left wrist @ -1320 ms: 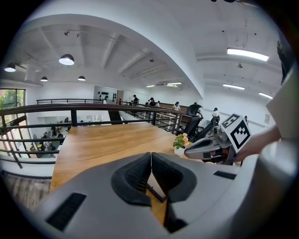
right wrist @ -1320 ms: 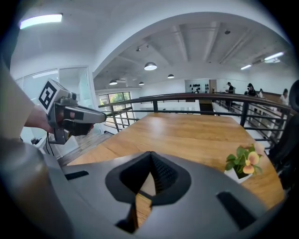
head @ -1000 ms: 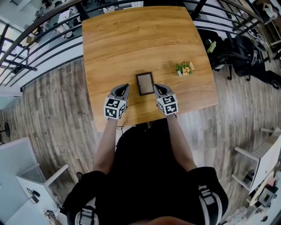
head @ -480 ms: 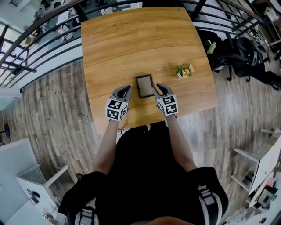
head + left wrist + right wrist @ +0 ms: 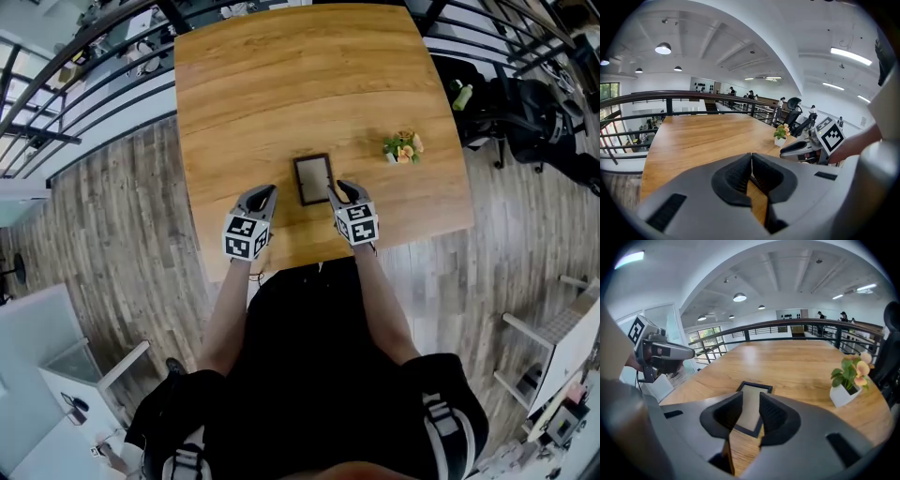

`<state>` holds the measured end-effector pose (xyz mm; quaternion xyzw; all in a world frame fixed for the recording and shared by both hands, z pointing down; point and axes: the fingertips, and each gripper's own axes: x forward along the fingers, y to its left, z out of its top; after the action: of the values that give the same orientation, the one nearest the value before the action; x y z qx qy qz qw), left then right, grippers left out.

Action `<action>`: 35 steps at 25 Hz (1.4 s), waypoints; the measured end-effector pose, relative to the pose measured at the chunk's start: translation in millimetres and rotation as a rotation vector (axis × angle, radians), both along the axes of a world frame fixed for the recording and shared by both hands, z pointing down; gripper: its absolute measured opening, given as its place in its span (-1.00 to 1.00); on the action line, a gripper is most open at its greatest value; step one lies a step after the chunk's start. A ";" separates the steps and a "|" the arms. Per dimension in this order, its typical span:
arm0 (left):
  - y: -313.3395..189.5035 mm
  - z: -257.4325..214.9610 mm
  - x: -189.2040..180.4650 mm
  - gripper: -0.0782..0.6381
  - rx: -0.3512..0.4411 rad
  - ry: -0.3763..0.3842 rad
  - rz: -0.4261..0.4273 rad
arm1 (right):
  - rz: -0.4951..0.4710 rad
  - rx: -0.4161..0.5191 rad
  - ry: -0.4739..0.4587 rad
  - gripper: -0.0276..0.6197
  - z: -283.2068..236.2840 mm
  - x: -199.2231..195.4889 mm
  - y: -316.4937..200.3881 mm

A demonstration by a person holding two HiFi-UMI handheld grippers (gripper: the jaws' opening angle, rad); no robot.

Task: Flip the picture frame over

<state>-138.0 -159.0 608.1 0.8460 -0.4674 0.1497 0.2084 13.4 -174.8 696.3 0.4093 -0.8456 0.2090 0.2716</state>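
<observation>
Head view: nearest me, my left gripper (image 5: pixel 265 191) is clenched on nothing, hovering over the wooden table (image 5: pixel 281 84) just left of the picture frame (image 5: pixel 312 178). My right gripper (image 5: pixel 337 189) has just been opening its jaws. They stand apart at the frame's near right corner, and the right gripper view shows the frame's near edge through the gap, with the pads not pressing on it. The frame lies flat. Farther off to the right stands a small potted plant (image 5: pixel 401 147).

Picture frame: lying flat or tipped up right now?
Flat: the picture frame lies with its whole border on the table, no edge raised.
</observation>
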 end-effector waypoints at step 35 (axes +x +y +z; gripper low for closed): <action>21.9 55.9 -2.7 -0.72 -0.160 -0.028 0.003 | 0.181 -0.205 -0.005 -0.65 94.4 7.0 -17.2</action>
<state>-140.7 -137.2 664.0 0.8253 -0.4555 0.1986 0.2684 20.3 -192.0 790.7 0.4532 -0.7801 0.3191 0.2901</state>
